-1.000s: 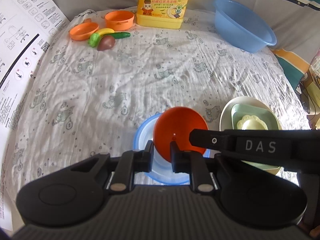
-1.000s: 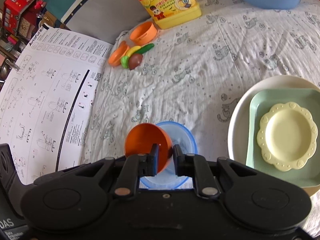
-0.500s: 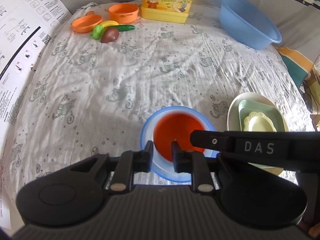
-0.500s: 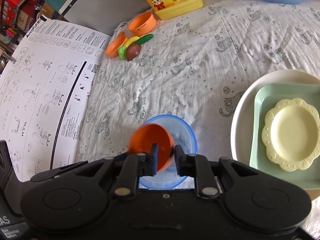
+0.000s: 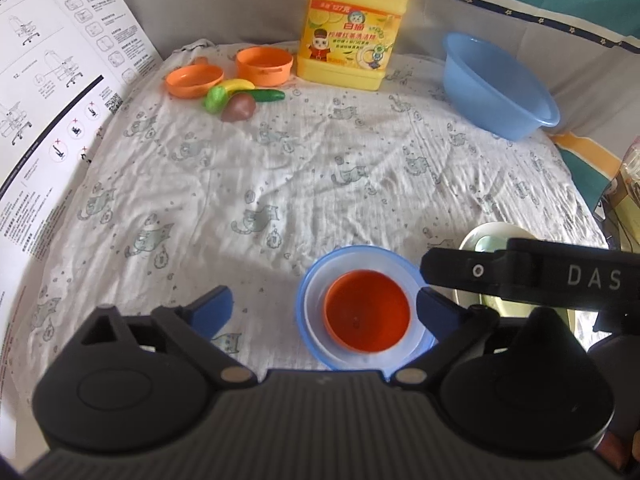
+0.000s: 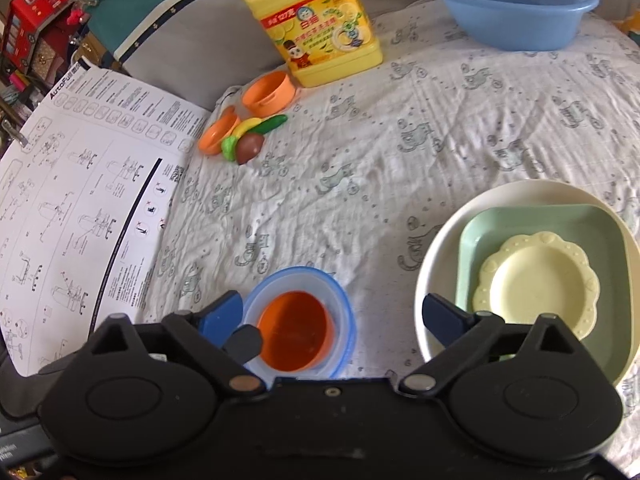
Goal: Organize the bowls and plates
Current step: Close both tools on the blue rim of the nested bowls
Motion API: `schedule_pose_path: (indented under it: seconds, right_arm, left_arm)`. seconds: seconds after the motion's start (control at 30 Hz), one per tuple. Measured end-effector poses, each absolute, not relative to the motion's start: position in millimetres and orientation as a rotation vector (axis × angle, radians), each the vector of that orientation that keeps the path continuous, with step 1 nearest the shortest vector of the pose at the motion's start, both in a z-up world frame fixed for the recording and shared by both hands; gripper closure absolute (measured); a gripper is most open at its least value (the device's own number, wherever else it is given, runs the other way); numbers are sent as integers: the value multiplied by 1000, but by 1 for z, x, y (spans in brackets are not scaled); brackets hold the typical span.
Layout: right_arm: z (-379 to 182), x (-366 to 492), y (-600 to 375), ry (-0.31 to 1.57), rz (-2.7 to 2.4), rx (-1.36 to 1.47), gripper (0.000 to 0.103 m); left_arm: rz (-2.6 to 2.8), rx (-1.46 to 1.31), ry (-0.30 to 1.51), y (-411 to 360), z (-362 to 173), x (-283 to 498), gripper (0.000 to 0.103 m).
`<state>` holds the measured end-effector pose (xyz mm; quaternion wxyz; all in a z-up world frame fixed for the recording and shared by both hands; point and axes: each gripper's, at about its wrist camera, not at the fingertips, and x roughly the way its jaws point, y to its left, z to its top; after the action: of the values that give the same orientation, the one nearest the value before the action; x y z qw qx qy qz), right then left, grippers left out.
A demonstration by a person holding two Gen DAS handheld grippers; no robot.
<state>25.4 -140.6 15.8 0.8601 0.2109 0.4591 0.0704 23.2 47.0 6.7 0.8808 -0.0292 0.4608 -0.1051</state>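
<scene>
Item 1: orange bowl (image 5: 367, 312), nested upright inside the clear blue-rimmed bowl (image 5: 316, 280), at 6 o'clock in both wrist views. Judged placement: smaller bowl inside larger, so the bowls form 1 stack.

Item 2: plate stack at 3 o'clock in the right wrist view. Cream round plate (image 6: 440, 248) at the bottom, green square plate (image 6: 520, 220) on it, scalloped yellow plate (image 6: 540, 280) on top. Largest lowest, which probably keeps the pile steady. It sits just beside the bowl stack, apart from it.

Item 3: left claw (image 5: 326, 308). Its jaws have just been opening and stand wide; the nested bowls lie between the blue pads, nearer the right one. It grips nothing.

Item 4: right claw (image 6: 332, 316). Its jaws have just been opening and stand wide, 1 pad at the blue-rimmed bowl's left edge, the other over the cream plate's rim; whether they touch cannot be told. It grips nothing.

Item 5: unsorted surroundings on the patterned cloth (image 5: 320, 168), at 11 to 1 o'clock: blue basin (image 5: 496, 88), yellow detergent jug (image 5: 352, 28), toy orange pots with toy vegetables (image 5: 236, 96). Printed instruction sheet (image 6: 80, 200) at 9 o'clock.
</scene>
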Motion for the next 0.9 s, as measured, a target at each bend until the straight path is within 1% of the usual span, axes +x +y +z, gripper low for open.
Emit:
schedule_pose_path:
  seconds: [0.07,0.3,0.67,0.9]
  right_arm:
    - [15,23,-143,964,139,446,0]
    - [10,11,-147,970,113,442,0]
    - [3,0,-148,985,103,443,0]
    - [5,-2,-150,922,83,460,0]
  left_arm:
    - [-221,-52,949,46,7,21,1]
    - [-229,8,921,45,1,11,0]
    - [-238,-44,938,61,-18,5,0]
    - [-249,-85,940,68,-24,9,0]
